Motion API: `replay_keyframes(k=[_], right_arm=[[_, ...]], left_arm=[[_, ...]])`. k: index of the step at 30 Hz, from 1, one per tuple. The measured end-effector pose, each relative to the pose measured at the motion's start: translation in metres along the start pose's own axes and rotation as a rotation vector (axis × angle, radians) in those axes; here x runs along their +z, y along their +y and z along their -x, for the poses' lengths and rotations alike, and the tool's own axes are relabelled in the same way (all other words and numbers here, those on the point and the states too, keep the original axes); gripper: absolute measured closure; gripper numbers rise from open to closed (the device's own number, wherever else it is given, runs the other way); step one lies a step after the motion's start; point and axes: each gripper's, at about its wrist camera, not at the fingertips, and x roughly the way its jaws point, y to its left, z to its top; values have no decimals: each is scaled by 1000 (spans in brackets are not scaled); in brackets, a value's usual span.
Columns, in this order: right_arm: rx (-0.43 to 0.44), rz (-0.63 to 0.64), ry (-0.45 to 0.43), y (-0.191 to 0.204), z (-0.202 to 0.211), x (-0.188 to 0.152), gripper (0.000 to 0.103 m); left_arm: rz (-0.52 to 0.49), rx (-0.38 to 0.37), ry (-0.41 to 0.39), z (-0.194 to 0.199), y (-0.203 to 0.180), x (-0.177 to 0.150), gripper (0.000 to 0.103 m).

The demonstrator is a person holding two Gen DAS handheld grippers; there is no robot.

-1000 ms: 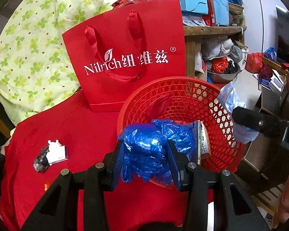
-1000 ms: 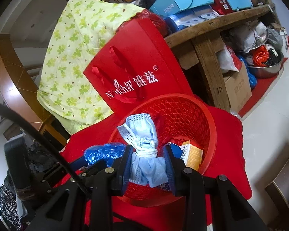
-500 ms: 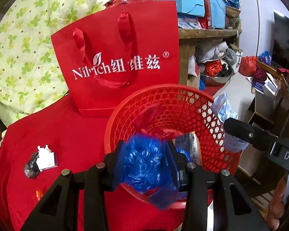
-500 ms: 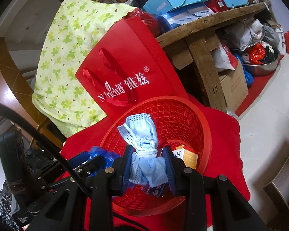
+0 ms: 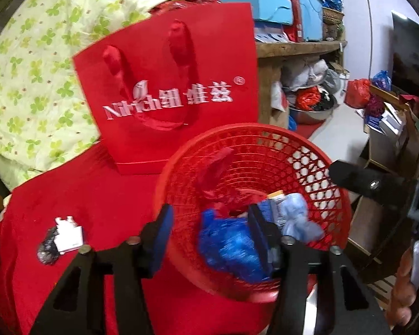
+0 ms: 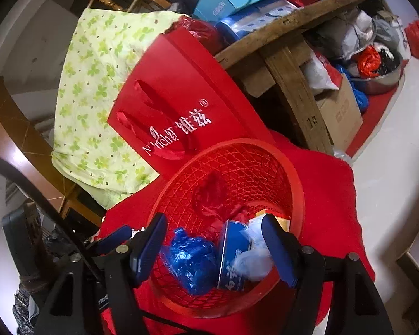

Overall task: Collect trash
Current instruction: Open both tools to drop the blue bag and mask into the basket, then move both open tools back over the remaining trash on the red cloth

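Observation:
A red mesh basket (image 5: 315, 150) (image 6: 293, 178) stands on a red cloth. Inside lie a crumpled blue plastic bag (image 5: 229, 248) (image 6: 190, 259), a pale blue face mask (image 5: 299, 217) (image 6: 254, 262), a small box and red wrappers. My left gripper (image 5: 209, 237) is open and empty over the basket's near rim. My right gripper (image 6: 215, 245) is open and empty above the basket, with the bag and mask lying below its jaws. A white carton and a dark wrapper (image 5: 61, 237) lie on the cloth at the left.
A red Nilrich paper bag (image 5: 167, 92) (image 6: 176, 111) stands behind the basket. A green-patterned quilt (image 5: 33, 64) is piled at the left. A wooden shelf (image 6: 287, 22) with boxes is at the back right. The right gripper's finger (image 5: 357, 178) shows beside the basket.
Both grippers opened. The blue plastic bag dropped from the left one and the face mask from the right one, and both now lie in the basket.

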Motion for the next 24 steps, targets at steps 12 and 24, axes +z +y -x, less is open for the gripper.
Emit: replay_keyframes(k=[12, 24], right_arm=[[115, 227, 13, 110, 6, -32, 29], [122, 383, 225, 203, -59, -115, 29]], left_arm=[[115, 161, 31, 45, 85, -60, 35], [300, 253, 146, 67, 169, -159, 35]])
